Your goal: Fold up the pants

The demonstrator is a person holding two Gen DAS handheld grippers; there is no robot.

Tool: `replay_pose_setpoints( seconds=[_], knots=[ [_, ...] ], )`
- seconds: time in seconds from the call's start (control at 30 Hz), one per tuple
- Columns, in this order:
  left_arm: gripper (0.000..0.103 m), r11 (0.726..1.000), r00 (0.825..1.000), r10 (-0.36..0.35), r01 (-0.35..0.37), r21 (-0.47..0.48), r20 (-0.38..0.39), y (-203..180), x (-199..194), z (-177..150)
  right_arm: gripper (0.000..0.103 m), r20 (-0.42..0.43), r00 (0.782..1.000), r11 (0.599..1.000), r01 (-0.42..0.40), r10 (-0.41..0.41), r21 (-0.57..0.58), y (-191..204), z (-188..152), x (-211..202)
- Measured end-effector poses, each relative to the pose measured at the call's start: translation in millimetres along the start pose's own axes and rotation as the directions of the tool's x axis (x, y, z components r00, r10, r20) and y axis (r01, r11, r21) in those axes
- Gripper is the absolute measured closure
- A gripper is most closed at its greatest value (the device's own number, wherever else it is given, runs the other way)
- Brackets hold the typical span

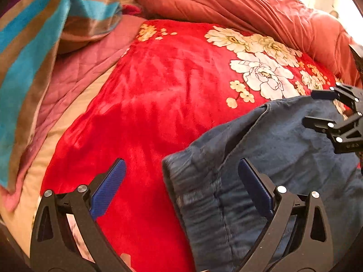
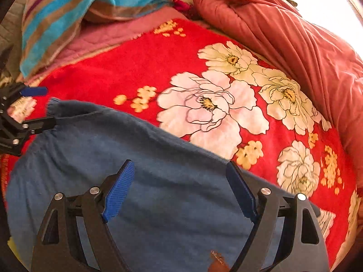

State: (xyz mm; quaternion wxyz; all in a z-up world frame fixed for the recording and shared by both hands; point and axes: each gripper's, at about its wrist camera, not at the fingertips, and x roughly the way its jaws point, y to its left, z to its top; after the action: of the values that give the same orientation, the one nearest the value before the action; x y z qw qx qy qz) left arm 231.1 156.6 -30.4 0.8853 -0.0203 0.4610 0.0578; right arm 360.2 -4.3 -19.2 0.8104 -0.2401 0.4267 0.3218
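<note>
Pants (image 1: 283, 158): blue, lying on the red flowered blanket (image 1: 147, 102), elastic waistband at lower centre. Left wrist view: left gripper (image 1: 181, 188) spread wide, holding nothing, one finger over blanket, one over waistband. Right gripper (image 1: 317, 108) at the far edge, also released.

Right wrist view: right gripper (image 2: 181, 188) gapes above the flat blue cloth. Risk, as I judge it: pinching plush blanket along with the pants, or catching one layer only, skewing the fold.
</note>
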Motion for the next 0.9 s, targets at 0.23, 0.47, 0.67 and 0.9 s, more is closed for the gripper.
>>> replay_pose_setpoints(
  seconds=[0.23, 0.47, 0.67, 0.9],
  knots=[
    [0.076, 0.997, 0.997, -0.064, 0.066, 0.045, -0.038, -12.9, 16.0, -4.3, 0.026, -0.054, 0.998, 0.994, 0.018, -0.024, -0.110, 8.1, 6.9, 20.8],
    [0.079, 0.990, 0.984, -0.095, 0.079, 0.114, 0.149, -32.2, -56.9, -13.4, 0.036, -0.007, 0.999, 0.976, 0.040, -0.042, -0.216, 23.3, 4.9, 23.7],
    [0.079, 0.992, 0.987, -0.088, 0.075, 0.100, 0.138, -32.7, -65.1, -28.4, 0.096, 0.061, 0.998, 0.979, 0.002, 0.011, -0.202, 37.1, -17.9, -7.1],
    [0.078, 0.985, 0.957, -0.174, 0.166, 0.054, 0.230, -24.8, -100.7, -51.7, 0.099, 0.223, 0.968, 0.993, -0.112, 0.117, -0.038, 40.0, -65.3, -102.7]
  ],
)
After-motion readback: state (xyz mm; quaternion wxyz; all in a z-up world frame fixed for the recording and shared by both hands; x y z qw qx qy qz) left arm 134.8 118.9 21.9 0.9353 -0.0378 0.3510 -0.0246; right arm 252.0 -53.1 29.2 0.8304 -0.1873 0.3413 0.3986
